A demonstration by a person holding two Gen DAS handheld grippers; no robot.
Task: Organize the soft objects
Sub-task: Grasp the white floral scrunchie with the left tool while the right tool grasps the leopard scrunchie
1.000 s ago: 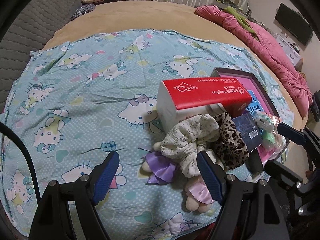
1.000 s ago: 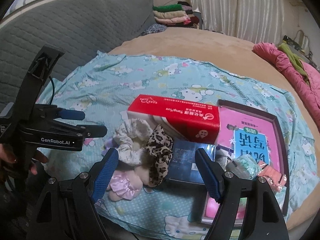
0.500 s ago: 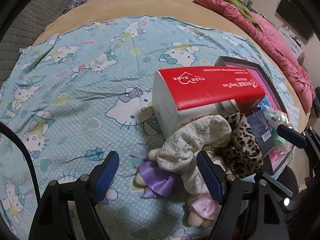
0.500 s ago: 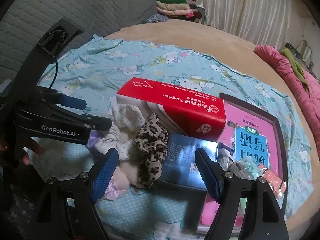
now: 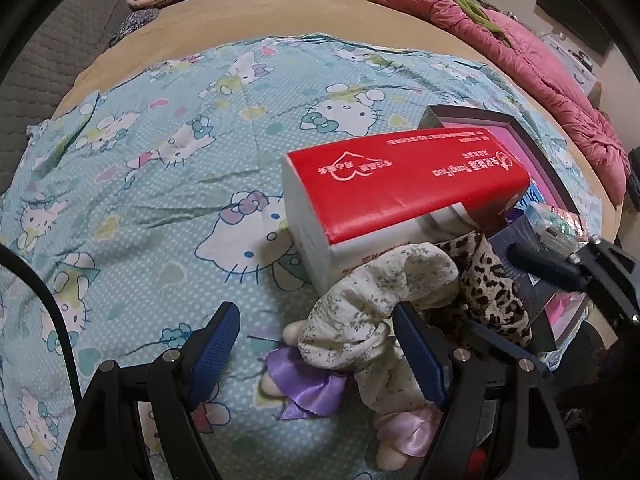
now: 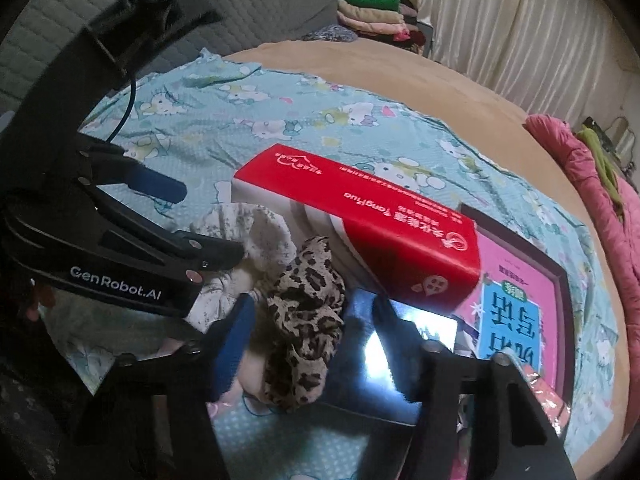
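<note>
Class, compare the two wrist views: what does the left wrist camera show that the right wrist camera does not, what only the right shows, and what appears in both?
Only the left wrist view shows the doll's purple satin dress and the left gripper open from behind.

Only the right wrist view shows the blue lettering on the pink book and the right gripper, whose jaws have just been closing around the leopard scrunchie.

Both show the red tissue pack, floral scrunchie, cartoon-cat sheet and pink quilt.

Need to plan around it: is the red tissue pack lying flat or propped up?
Propped up. The red tissue pack leans with one end on the framed pink book, tilted above the blanket.
</note>
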